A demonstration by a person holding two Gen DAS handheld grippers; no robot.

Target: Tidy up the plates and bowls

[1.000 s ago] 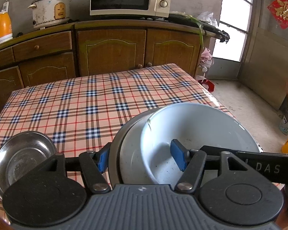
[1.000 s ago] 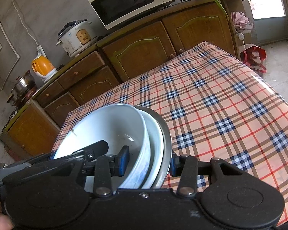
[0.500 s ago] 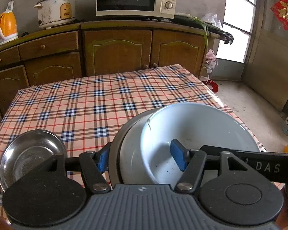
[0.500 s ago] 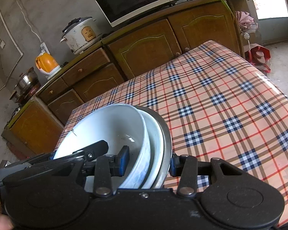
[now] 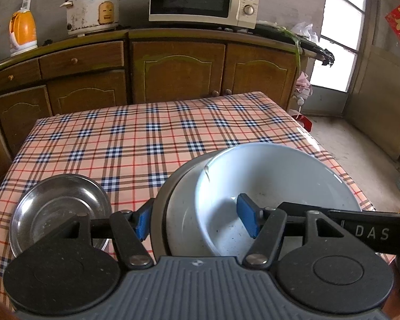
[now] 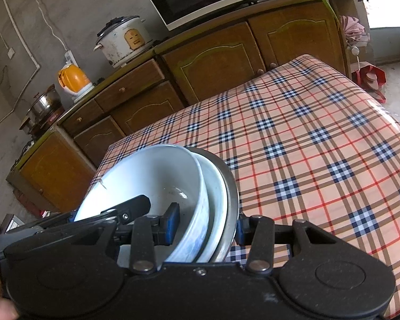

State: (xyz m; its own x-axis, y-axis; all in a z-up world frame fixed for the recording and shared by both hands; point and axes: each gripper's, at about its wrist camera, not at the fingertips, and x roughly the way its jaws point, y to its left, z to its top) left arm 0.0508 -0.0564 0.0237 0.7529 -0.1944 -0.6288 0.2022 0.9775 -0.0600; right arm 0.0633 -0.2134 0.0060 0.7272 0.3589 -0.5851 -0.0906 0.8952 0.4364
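Left wrist view: the left hand-held gripper (image 5: 197, 218) clamps the nested stack's rim, white ceramic bowl (image 5: 274, 186) inside steel dish (image 5: 161, 200), above the plaid tabletop (image 5: 146, 138); a shallow steel plate (image 5: 53, 202) lies at 9 o'clock.

Right wrist view: the right hand-held gripper (image 6: 208, 226) clamps the opposite rim, likely sharing the weight.

A white bowl (image 5: 274, 186) nests tilted in a paler dish (image 5: 182, 221) and a steel pan (image 6: 230, 186), the stack clamped between both grippers' pads, with a steel bowl (image 5: 58, 208) left of the left gripper

bowl (image 5: 277, 186) in stack – dish (image 5: 58, 208) left
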